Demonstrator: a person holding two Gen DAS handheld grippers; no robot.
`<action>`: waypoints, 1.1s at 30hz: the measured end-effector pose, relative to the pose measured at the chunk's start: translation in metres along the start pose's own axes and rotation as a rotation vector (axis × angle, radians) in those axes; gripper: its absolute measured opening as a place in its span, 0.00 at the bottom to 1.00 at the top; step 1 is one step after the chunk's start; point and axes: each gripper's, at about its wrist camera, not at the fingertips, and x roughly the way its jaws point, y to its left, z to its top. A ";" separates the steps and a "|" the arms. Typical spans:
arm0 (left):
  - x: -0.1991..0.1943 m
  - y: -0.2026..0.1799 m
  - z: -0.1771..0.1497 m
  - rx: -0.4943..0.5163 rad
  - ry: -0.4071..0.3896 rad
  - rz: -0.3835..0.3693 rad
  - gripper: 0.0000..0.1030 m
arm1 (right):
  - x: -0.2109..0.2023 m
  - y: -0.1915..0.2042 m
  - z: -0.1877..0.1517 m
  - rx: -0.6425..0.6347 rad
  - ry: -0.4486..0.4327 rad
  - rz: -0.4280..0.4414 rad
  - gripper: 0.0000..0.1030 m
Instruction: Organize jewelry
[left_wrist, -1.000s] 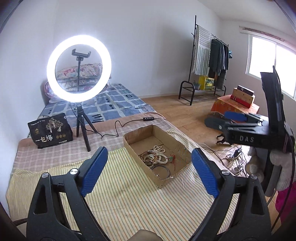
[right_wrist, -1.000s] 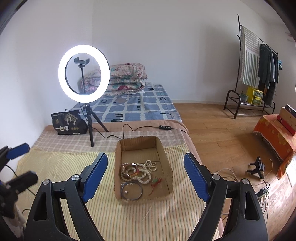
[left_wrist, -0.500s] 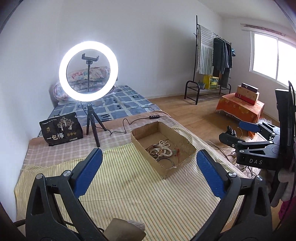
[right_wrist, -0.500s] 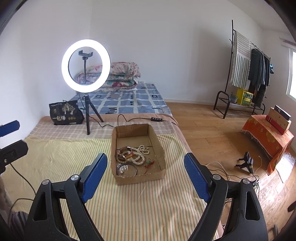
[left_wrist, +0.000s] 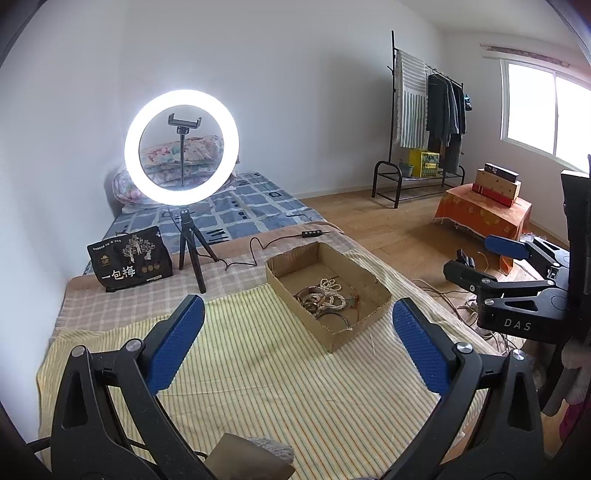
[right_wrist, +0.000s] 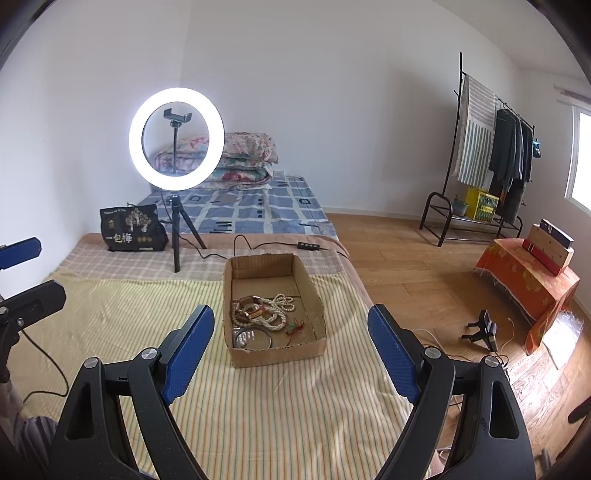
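Claws first: the left claw (left_wrist: 297, 338) stands wide, its jaws having just finished spreading, with nothing between the blue pads but striped cloth. The right claw (right_wrist: 291, 349) is wide too and holds nothing; from the left view it shows at the right edge, off the bed's side.

Both hang above a yellow striped blanket (right_wrist: 122, 314) spread over the bed, pointing down toward a shallow cardboard box (right_wrist: 275, 352) lying ahead of them. The jewelry (right_wrist: 260, 314) lies in a heap in the near half of that box: a string of pale beads, some brown bangles, a thin metal ring and a small red and green piece.

Behind the box a cable runs to a lit ring light (right_wrist: 176, 138) on a small tripod, with a black printed bag (right_wrist: 131, 230) just to its left. A clothes rack (right_wrist: 487, 155) stands well apart by the far wall.
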 end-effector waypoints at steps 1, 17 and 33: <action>-0.001 0.001 0.001 0.000 -0.001 0.001 1.00 | 0.000 0.000 0.000 0.002 0.000 0.000 0.83; -0.006 0.005 0.007 0.004 -0.018 0.011 1.00 | -0.004 0.002 0.000 0.003 -0.002 0.005 0.83; -0.010 0.005 0.011 0.009 -0.022 0.018 1.00 | -0.008 0.002 0.002 0.002 -0.008 0.005 0.83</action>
